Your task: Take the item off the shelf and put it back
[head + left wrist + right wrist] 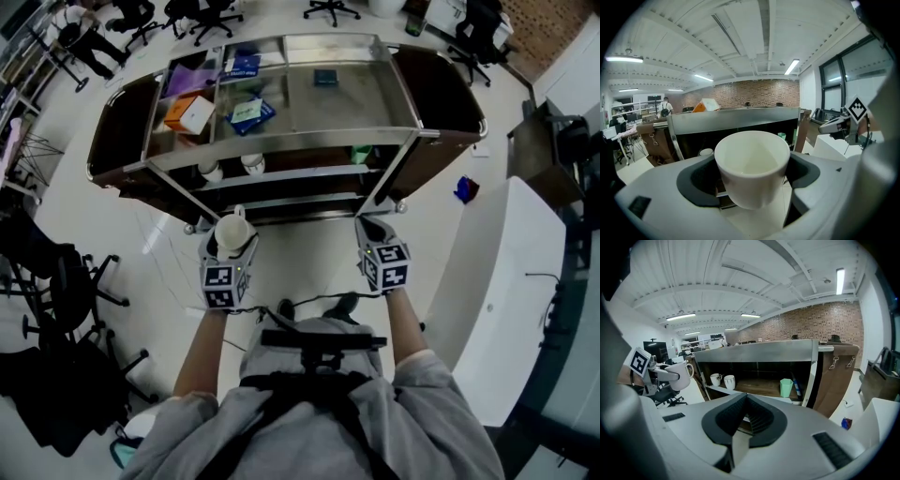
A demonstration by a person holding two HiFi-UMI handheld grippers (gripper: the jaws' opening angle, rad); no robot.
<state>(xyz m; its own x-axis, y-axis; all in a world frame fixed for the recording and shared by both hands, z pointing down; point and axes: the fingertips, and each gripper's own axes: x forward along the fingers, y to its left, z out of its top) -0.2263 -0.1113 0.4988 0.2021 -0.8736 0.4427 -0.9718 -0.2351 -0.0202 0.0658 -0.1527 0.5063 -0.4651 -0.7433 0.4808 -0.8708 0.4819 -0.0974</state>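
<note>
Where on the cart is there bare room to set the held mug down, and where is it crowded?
On the middle shelf, bare wood lies between the two white mugs and the green cup. On the top tray, the right compartment is open around one small box; the left compartments are crowded with boxes.

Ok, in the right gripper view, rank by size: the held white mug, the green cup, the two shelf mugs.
1. Held white mug, nearer the camera.
2. Green cup.
3. Left shelf mug and right shelf mug, alike.

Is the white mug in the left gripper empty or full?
Empty. The left gripper view looks into the white mug and shows only its bare white inside, with nothing in it.
</note>
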